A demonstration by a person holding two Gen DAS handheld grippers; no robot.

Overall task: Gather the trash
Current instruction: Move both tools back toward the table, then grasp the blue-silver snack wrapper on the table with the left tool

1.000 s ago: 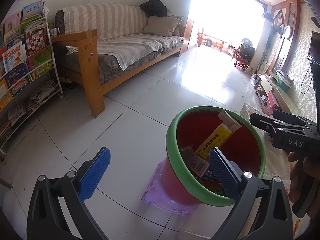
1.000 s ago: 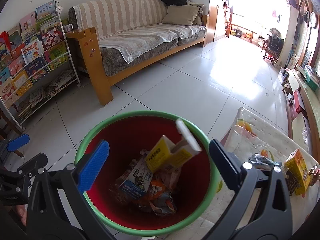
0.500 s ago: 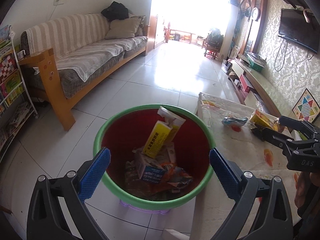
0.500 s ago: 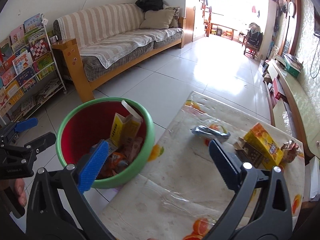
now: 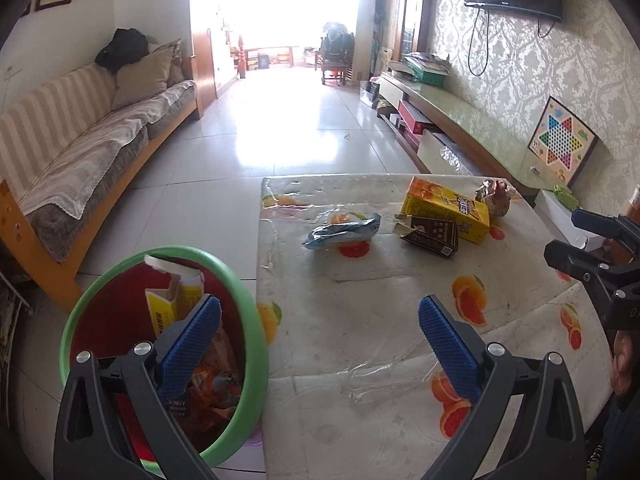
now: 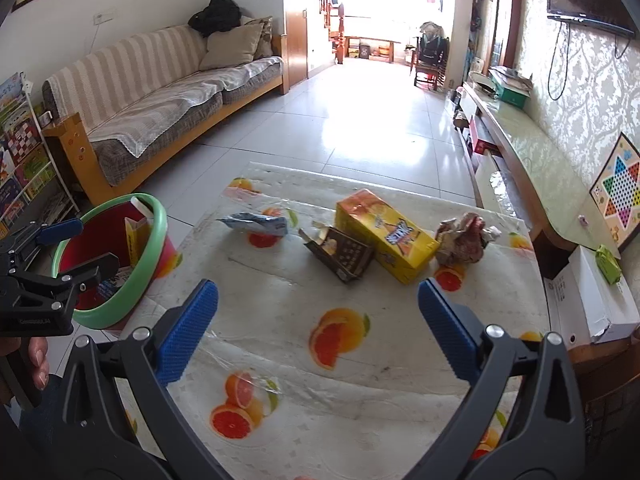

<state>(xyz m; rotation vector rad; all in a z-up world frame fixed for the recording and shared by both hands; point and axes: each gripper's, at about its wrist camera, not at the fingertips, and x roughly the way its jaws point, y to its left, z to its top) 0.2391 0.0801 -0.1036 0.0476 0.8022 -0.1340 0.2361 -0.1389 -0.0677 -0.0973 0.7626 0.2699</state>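
- Both the left claw (image 5: 318, 330) and the right claw (image 6: 318, 316) hang spread and empty above the table (image 6: 360, 364).
- Remaining trash lies mid-table: a blue wrapper (image 6: 256, 224), a brown carton (image 6: 340, 258), a yellow box (image 6: 384, 236) and a crumpled wrapper (image 6: 464, 240).
- All likely light and crushable; the yellow box is best pinched across its narrow sides.

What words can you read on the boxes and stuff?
Yellow box: a logo, too blurred to read.
Dark box: pale lines of print, too small to read.
Yellow carton in the bin: dark characters, unreadable.
Left gripper: tiny white lettering, blurred.
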